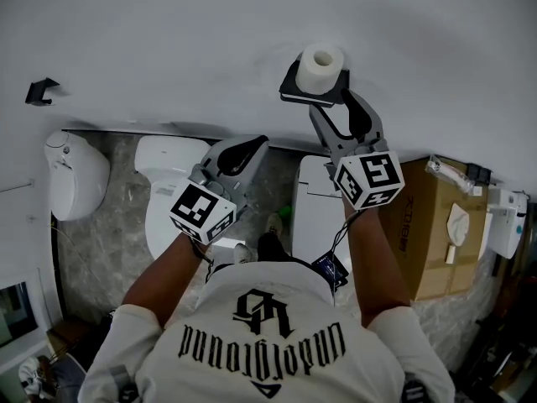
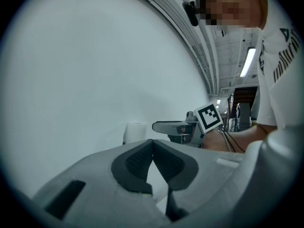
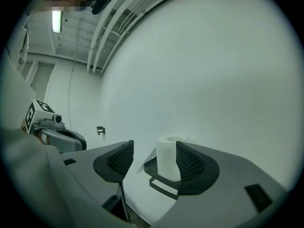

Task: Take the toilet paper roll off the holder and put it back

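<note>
Standing on holder (image 1: 291,88): roll (image 1: 322,64); right tongs (image 3: 154,159) apart, left tongs (image 2: 153,144) closed.

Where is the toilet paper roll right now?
Head view, top centre: toilet paper roll stands on the black holder on the wall, just beyond the right gripper.

We can read one word. The person's white shirt (image 1: 260,342) carries black gothic lettering, upside down in the head view, that appears to say "Underground", with a black emblem just beside it. The cardboard box (image 1: 428,233) has dark print on its side, too small for us to read. The left marker cube (image 1: 203,211) and right marker cube (image 1: 369,179) show only black-and-white square patterns, no letters.
</note>
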